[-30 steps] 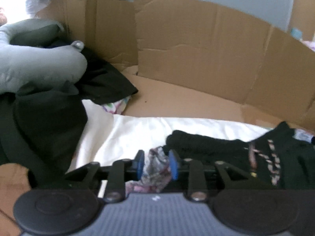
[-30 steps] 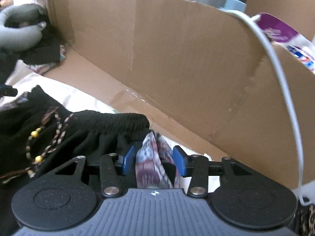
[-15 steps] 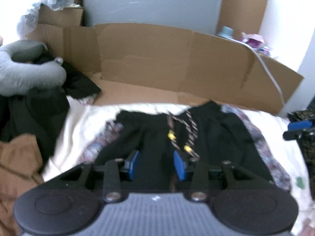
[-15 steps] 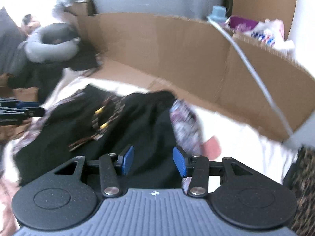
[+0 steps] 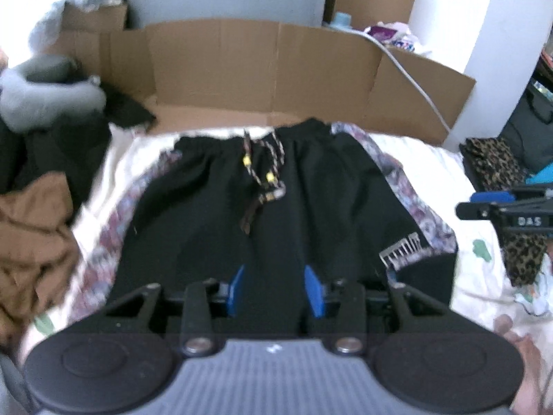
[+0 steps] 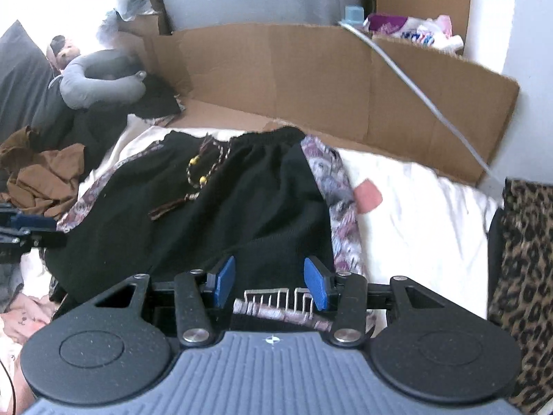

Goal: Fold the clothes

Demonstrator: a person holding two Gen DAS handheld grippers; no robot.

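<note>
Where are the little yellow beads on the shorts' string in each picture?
Left wrist view: the yellow beads sit just above the middle, on the drawstring of the black shorts.
Right wrist view: the beads lie left of centre, near the waistband.
Shared landmark: the cardboard wall behind the shorts.

Both wrist views look steeply down, sharing the black shorts (image 5: 262,214).

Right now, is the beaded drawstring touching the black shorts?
Touching. In the right wrist view the beaded drawstring lies flat on the front of the black shorts, its tassel end resting on the cloth; the left wrist view shows the same.
</note>
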